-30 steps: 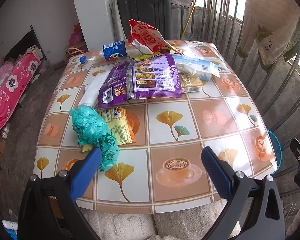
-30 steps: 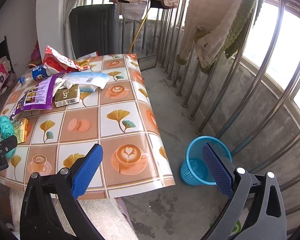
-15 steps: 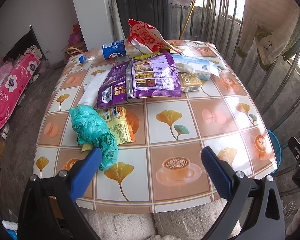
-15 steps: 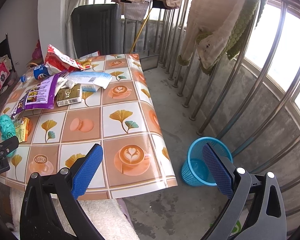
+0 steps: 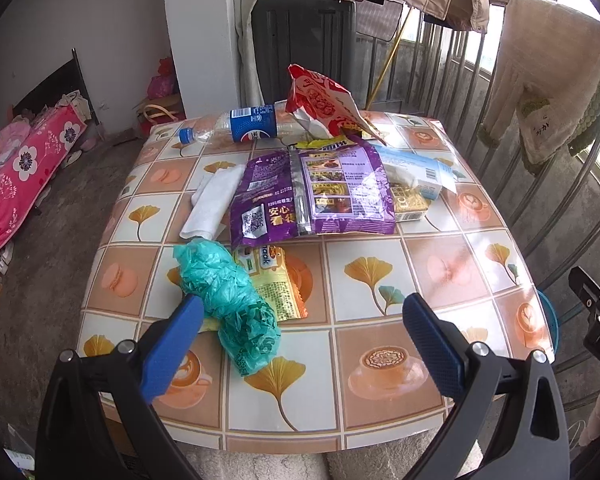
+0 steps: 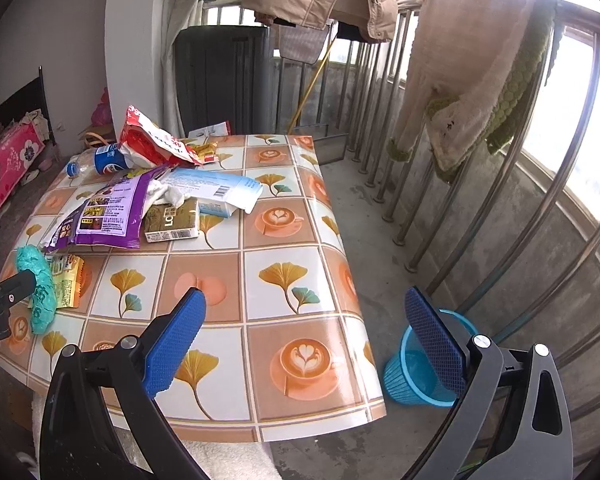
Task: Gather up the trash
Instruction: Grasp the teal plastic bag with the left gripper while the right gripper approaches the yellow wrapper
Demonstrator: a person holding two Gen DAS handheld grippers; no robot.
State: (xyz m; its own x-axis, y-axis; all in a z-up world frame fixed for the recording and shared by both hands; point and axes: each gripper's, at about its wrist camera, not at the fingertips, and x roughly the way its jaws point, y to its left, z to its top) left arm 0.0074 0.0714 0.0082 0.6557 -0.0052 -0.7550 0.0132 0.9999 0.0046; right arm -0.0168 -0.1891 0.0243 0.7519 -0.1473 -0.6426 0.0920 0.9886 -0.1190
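Trash lies on a tiled table (image 5: 440, 264): a crumpled teal plastic bag (image 5: 228, 296), a yellow snack packet (image 5: 276, 280), purple wrappers (image 5: 312, 196), a clear bottle with a blue label (image 5: 240, 124), a red bag (image 5: 324, 104), a white tissue pack (image 5: 416, 168) and a white cloth (image 5: 214, 200). My left gripper (image 5: 300, 336) is open over the near table edge, its left finger beside the teal bag. My right gripper (image 6: 306, 344) is open above the table's right front corner. A blue wastebasket (image 6: 408, 372) stands on the floor to the right of the table.
A metal railing (image 6: 480, 208) with hanging clothes (image 6: 472, 92) runs along the right. A dark chair (image 5: 304, 40) stands behind the table. A pink flowered bed (image 5: 20, 168) is at the left. Concrete floor lies between table and railing.
Both grippers have edged forward and a little lower towards the table; the trash looms larger. Both stay open and nothing on the table has moved.
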